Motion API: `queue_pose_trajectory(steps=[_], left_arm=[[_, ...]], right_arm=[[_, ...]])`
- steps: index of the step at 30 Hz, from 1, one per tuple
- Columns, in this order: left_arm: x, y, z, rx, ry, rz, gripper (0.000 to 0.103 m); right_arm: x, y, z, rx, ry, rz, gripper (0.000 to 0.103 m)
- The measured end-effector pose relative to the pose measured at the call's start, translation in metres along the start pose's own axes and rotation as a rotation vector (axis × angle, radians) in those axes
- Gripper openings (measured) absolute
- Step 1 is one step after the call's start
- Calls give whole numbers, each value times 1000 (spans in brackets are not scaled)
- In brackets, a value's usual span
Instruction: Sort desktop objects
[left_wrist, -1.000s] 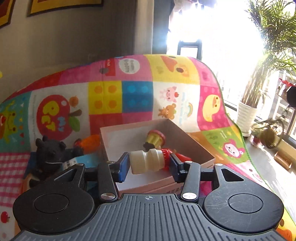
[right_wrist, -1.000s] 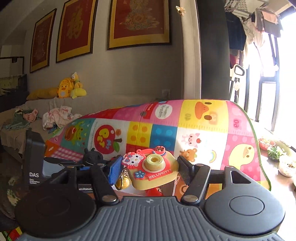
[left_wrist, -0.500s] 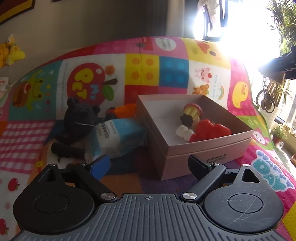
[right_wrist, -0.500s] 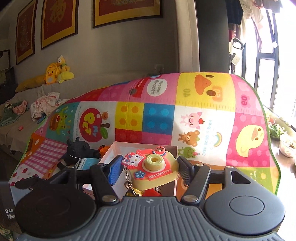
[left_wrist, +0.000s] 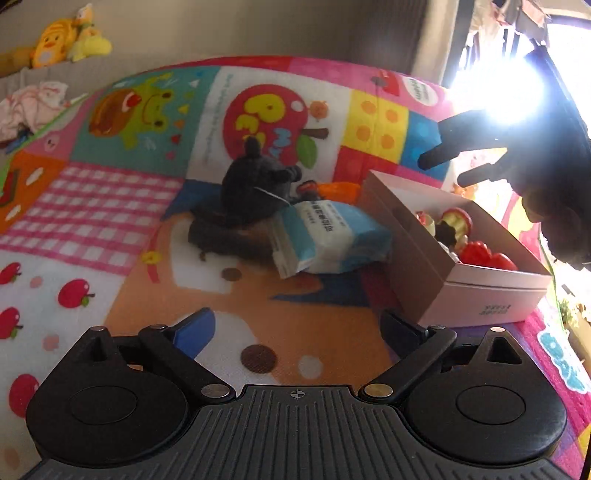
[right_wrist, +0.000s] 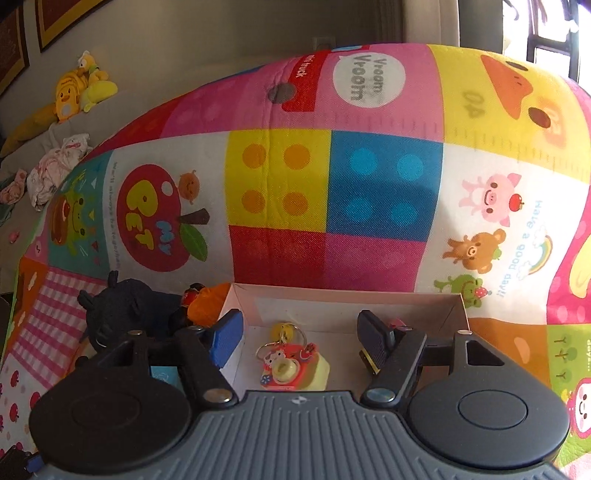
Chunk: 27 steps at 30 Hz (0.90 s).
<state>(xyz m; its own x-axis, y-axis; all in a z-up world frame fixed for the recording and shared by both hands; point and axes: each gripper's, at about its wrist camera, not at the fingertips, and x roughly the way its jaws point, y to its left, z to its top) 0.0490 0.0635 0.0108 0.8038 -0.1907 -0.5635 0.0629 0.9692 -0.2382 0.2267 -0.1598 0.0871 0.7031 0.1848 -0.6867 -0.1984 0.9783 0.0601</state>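
My left gripper (left_wrist: 297, 328) hangs over the play mat (left_wrist: 110, 221), left of the pink cardboard box (left_wrist: 480, 295); its jaws are opening wide with nothing between them. In the box lie a red toy (left_wrist: 480, 254) and a small red-capped bottle (left_wrist: 454, 225). My right gripper (right_wrist: 300, 338) hovers over the box (right_wrist: 351, 302), jaws opening. The Hello Kitty camera keychain (right_wrist: 291, 365) lies on the box floor below them, clear of both pads. A black plush toy (left_wrist: 255, 188), a blue tissue pack (left_wrist: 325, 236) and an orange toy (left_wrist: 338, 190) sit on the mat left of the box.
The colourful mat (right_wrist: 369, 184) covers the whole work surface and rises behind the box. A sofa with yellow plush toys (right_wrist: 77, 88) and crumpled clothes (right_wrist: 55, 170) lies beyond the mat's left edge. Bright window glare fills the upper right of the left wrist view.
The left gripper let go of the small bottle into the box, opened and drew back to the left. The right gripper came down over the box and released the camera keychain, which now lies inside.
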Motion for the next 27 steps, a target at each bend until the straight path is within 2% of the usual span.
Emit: queue_pose_trajectory(steps=[3, 6, 10, 16, 21, 27], left_arm=[[6, 9, 0, -56, 34, -26, 99], [4, 10, -1, -59, 25, -45, 99], [1, 9, -3, -56, 8, -48, 99], [1, 12, -2, -78, 11, -55, 99], [1, 14, -3, -83, 17, -67, 100], [2, 10, -3, -64, 24, -85, 100]], right_arm=[[9, 27, 12, -70, 18, 8, 67], [36, 57, 25, -110, 74, 26, 49], [86, 89, 37, -89, 156, 14, 44], [143, 109, 44, -81, 239, -84, 45], [157, 112, 42, -75, 318, -69, 48], [135, 119, 26, -111, 376, 14, 47]])
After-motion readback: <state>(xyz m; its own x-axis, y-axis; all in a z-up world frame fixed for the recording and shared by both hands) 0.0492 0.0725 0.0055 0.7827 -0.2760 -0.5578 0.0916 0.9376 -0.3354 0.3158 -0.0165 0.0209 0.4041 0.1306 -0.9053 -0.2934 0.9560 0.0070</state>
